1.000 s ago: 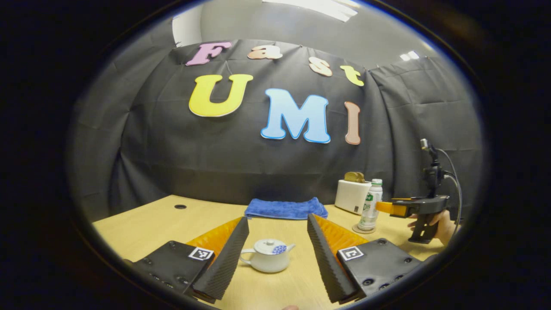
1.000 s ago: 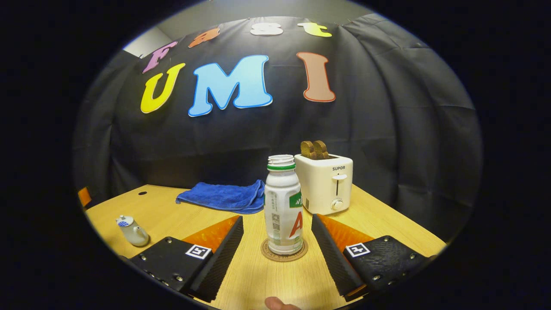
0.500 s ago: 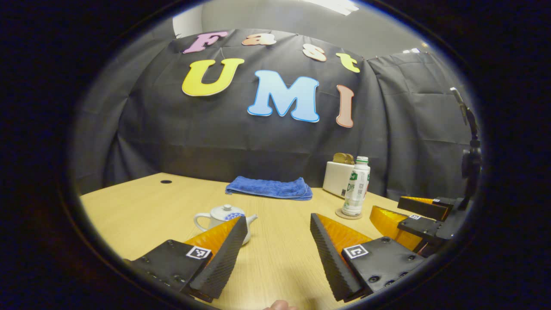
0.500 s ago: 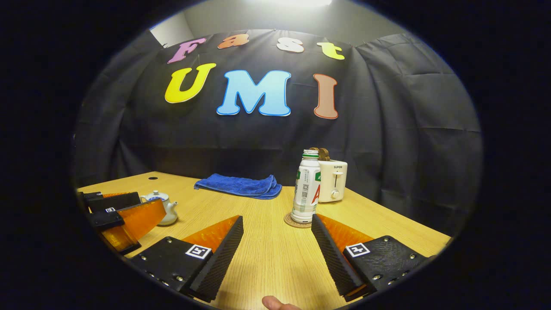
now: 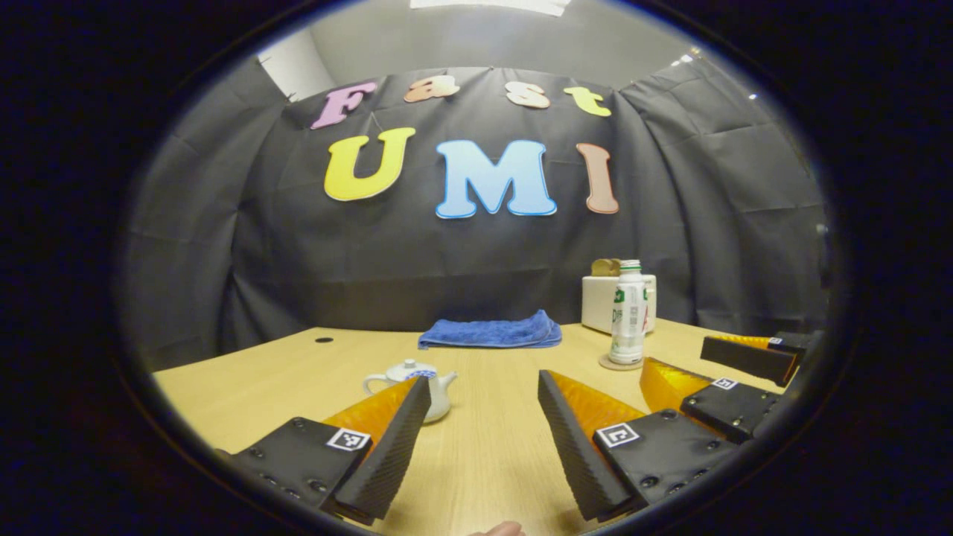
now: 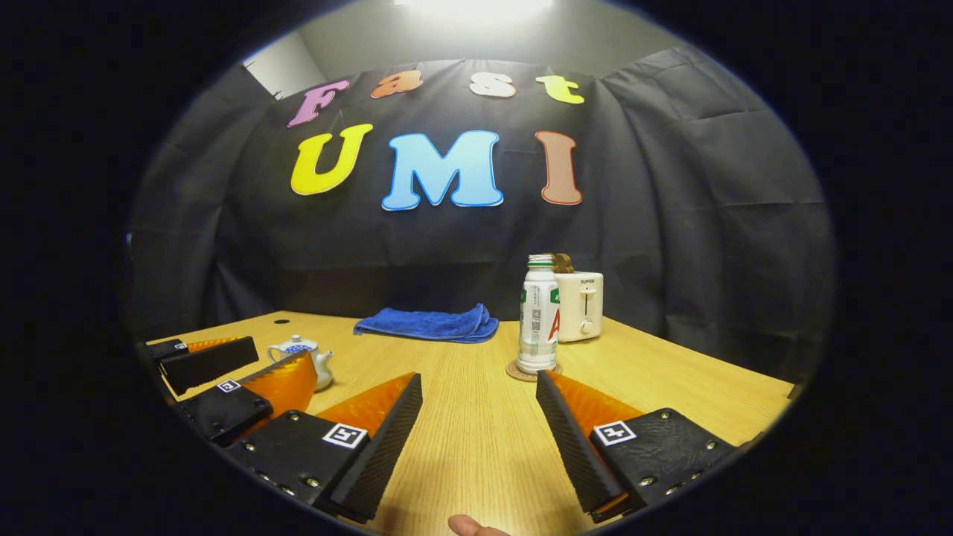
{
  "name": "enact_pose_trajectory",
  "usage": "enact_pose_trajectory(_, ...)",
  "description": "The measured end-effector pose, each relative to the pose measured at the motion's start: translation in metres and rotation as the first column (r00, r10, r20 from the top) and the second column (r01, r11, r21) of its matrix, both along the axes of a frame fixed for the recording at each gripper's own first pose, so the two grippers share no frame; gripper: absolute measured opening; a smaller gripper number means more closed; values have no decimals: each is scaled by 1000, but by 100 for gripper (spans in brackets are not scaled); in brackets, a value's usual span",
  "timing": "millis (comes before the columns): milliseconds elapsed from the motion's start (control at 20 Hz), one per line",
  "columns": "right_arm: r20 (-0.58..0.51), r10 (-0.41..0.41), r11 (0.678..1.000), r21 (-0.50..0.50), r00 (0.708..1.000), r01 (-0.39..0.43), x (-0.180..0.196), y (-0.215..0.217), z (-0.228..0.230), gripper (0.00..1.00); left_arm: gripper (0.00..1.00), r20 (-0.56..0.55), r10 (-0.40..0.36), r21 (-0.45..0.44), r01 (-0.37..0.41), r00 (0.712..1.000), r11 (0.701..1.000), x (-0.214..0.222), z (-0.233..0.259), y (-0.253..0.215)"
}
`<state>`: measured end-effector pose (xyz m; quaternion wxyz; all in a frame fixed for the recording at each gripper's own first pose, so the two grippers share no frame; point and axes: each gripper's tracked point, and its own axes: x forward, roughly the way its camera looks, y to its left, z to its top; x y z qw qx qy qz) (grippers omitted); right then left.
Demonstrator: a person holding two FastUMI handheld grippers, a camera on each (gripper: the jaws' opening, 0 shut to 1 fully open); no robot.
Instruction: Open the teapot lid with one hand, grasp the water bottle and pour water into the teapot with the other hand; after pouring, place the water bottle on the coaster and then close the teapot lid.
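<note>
The white teapot [image 5: 438,393] stands on the table with its lid [image 5: 408,366] on, partly hidden behind one finger of my left gripper [image 5: 484,387]. That gripper is open and empty, a short way back from the pot. The water bottle [image 6: 538,324] stands upright on the round coaster [image 6: 532,371]. My right gripper [image 6: 479,383] is open and empty, well short of the bottle. In the right gripper view the teapot [image 6: 301,351] sits at the left, behind the left gripper's fingers [image 6: 283,383]. In the left gripper view the bottle [image 5: 628,313] rises beyond the right gripper's fingers [image 5: 666,381].
A white toaster [image 6: 579,305] with bread in it stands just behind the bottle. A folded blue towel [image 5: 491,333] lies at the back of the wooden table [image 6: 476,447]. A small dark hole [image 5: 324,339] marks the far left of the tabletop.
Both grippers have drawn back toward the near edge, away from the teapot and the bottle, which now look smaller. The left view has swung so the teapot sits left of centre.
</note>
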<state>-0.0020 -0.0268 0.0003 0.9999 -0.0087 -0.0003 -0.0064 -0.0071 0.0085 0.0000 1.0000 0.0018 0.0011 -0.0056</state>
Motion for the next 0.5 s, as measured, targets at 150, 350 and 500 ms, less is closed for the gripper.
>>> enact_pose_trajectory(150,-3,-1,1000,1,1000,1,1,-2,-2,95,100,-5,-11,1,11,1000,1000,1,1,-3)
enact_pose_trajectory(350,-4,-31,1000,1,1000,31,0,-8,-1,95,100,-3,-57,-1,57,998,998,1,1,-10)
enact_pose_trajectory(500,-4,-65,998,3,998,65,1,-13,-1,95,100,-2,-127,-3,127,992,992,1,1,-21)
